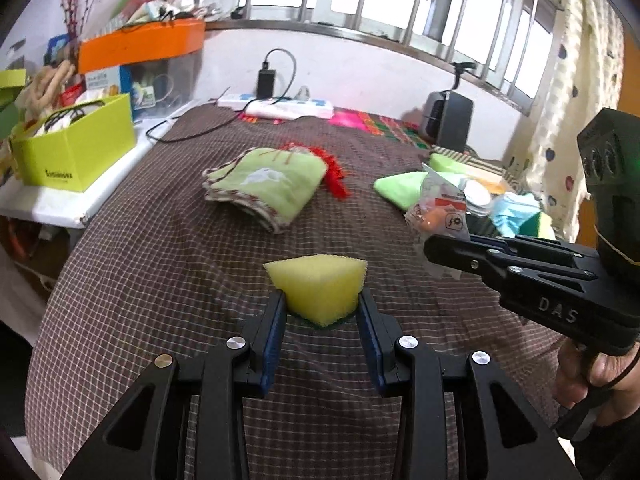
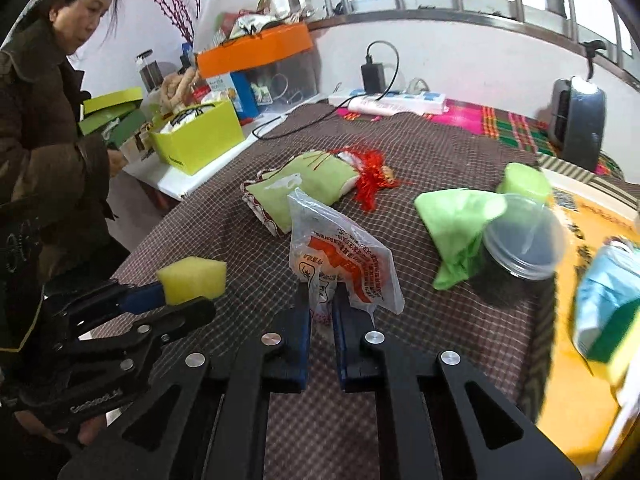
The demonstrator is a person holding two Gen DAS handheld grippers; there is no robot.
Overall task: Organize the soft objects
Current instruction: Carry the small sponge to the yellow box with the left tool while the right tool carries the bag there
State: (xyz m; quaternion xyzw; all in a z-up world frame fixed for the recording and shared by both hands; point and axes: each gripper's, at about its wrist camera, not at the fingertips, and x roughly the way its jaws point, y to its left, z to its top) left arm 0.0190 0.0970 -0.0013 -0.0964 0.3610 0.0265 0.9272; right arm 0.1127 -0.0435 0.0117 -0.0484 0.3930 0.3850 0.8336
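My left gripper (image 1: 322, 304) is shut on a yellow sponge (image 1: 318, 286) with a green underside, held above the brown checked cloth; it also shows in the right wrist view (image 2: 192, 278). My right gripper (image 2: 322, 300) is shut on a clear plastic bag (image 2: 340, 256) with orange print, which also shows in the left wrist view (image 1: 440, 208). A folded green towel (image 1: 266, 184) with a red tassel (image 1: 336, 174) lies in the middle of the table. A light green cloth (image 2: 456, 224) lies to the right.
A clear lidded tub (image 2: 520, 246), a blue-and-green sponge pack (image 2: 608, 312) and a yellow mat (image 2: 580, 360) sit at the right. A lime box (image 1: 76, 148), an orange box (image 1: 144, 44), a power strip (image 1: 280, 106) and a dark heater (image 1: 448, 120) line the back. A person (image 2: 44, 120) stands at the left.
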